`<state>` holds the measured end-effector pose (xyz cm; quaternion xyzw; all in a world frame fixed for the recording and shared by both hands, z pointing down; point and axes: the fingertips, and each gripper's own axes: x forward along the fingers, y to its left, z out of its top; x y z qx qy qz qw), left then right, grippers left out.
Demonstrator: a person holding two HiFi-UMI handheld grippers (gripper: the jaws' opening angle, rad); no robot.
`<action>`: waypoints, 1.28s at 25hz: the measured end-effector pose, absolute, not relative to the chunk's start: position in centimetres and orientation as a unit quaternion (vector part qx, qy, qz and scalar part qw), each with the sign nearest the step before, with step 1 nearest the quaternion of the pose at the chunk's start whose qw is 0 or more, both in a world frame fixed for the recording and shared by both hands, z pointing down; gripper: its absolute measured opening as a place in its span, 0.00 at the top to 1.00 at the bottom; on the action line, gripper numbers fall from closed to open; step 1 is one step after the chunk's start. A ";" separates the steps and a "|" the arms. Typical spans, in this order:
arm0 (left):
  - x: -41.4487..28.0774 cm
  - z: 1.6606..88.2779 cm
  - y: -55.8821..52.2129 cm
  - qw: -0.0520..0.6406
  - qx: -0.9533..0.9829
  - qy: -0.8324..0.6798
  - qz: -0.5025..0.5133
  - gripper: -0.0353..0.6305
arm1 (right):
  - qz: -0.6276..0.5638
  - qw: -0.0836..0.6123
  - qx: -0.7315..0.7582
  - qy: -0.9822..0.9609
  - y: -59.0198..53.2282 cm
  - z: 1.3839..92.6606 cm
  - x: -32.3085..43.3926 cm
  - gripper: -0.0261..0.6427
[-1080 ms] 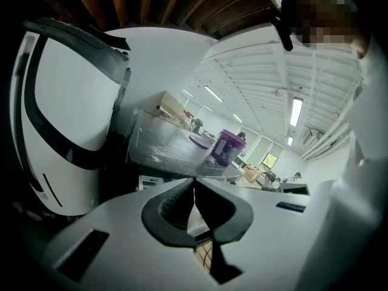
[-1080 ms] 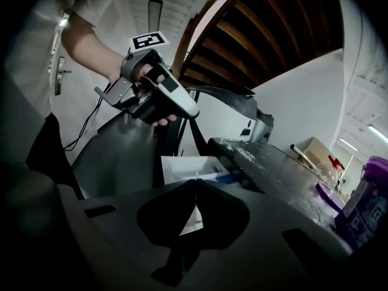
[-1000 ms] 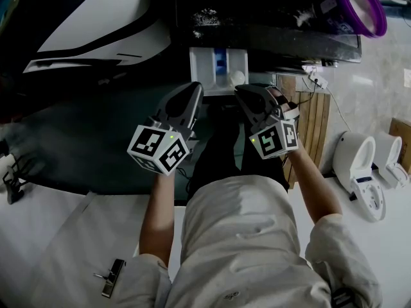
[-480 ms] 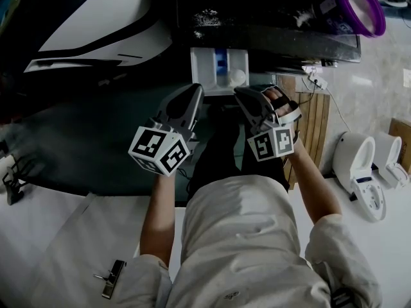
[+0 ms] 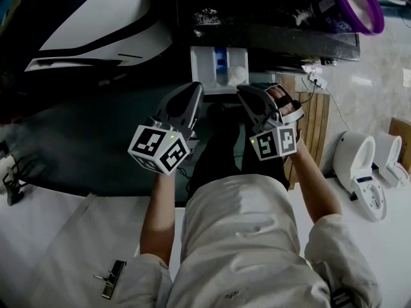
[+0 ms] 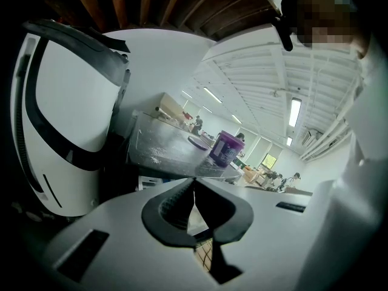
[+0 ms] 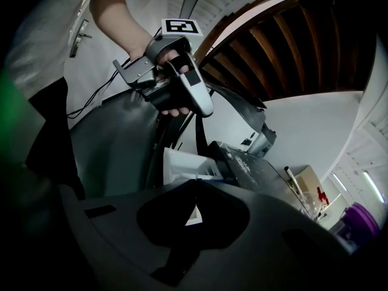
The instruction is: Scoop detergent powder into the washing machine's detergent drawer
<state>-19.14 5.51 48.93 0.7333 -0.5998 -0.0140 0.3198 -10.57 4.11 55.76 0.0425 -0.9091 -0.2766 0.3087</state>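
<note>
Two tools: both closed tip to tip, gripping nothing, only a sliver of light under the meeting tips in each own view.
Left tool (image 5: 196, 90): hovering just in front of the drawer's left corner, apart from it; pointed up over the machine top in its own view (image 6: 194, 180).
Right tool (image 5: 244, 92): hovering just below the drawer's right corner, not touching; aimed at the open drawer in its own view (image 7: 194, 183).
Change: next to none over the last second; only a slight roll of the right tool's marker cube (image 5: 273, 141); left tool in the same place.
Meaning for the task: probably a pause at the drawer; no scoop in either tool, so no powder on its way just now.
Detergent drawer (image 5: 196, 69): pulled out of the washing machine (image 5: 276, 34), white, split into compartments, a blue insert (image 5: 220, 60) in the middle one; a pale round lump (image 5: 239, 74) at the right-hand compartment, powder or scoop bowl, impossible to tell which.
Purple tub (image 5: 363, 6): open, standing on the machine top well to the right of the drawer, likely the detergent; contents not readable.
Spilt powder (image 5: 207, 15): white specks on the dark top behind the drawer.
</note>
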 end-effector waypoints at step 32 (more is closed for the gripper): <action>-19.4 45.5 6.4 0.284 0.736 -0.613 -0.045 0.92 | 0.147 0.135 0.148 -0.969 0.2 48.4 -8.4 0.95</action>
